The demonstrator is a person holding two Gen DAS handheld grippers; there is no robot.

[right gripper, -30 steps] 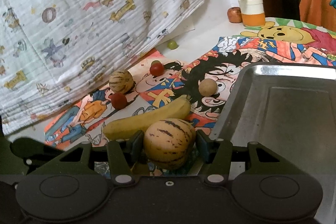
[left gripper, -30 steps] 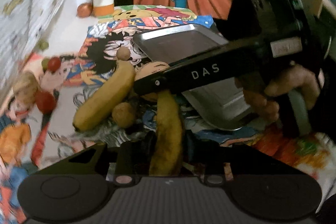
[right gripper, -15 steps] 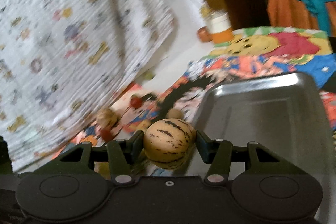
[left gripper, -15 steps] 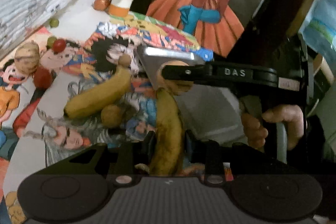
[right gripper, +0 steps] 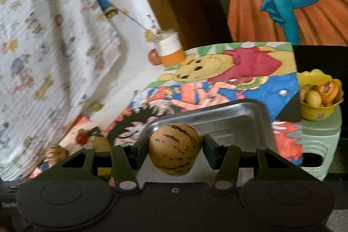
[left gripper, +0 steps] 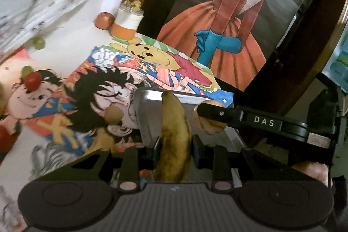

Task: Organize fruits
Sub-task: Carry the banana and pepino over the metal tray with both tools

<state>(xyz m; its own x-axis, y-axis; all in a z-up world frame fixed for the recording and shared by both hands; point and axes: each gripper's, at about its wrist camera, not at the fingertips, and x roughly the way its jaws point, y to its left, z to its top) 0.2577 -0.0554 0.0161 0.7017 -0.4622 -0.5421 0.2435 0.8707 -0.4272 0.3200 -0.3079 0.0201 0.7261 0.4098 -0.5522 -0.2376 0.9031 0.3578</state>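
Both grippers have swung over the metal tray [right gripper: 256,114]: left gripper [left gripper: 175,148] clamped on a banana [left gripper: 175,134], right gripper [right gripper: 175,150] on a striped melon [right gripper: 175,149] near its upper rim.

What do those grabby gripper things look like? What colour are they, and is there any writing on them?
Both are black. The left gripper and the right gripper each have a wide ribbed body with two round discs, angular arms with small pale rivets, and flat dark pads. From the left wrist view, the right gripper's long black side bears white letters "DAS" and a pale label. "GenR" shows at the edge of the right one's body.
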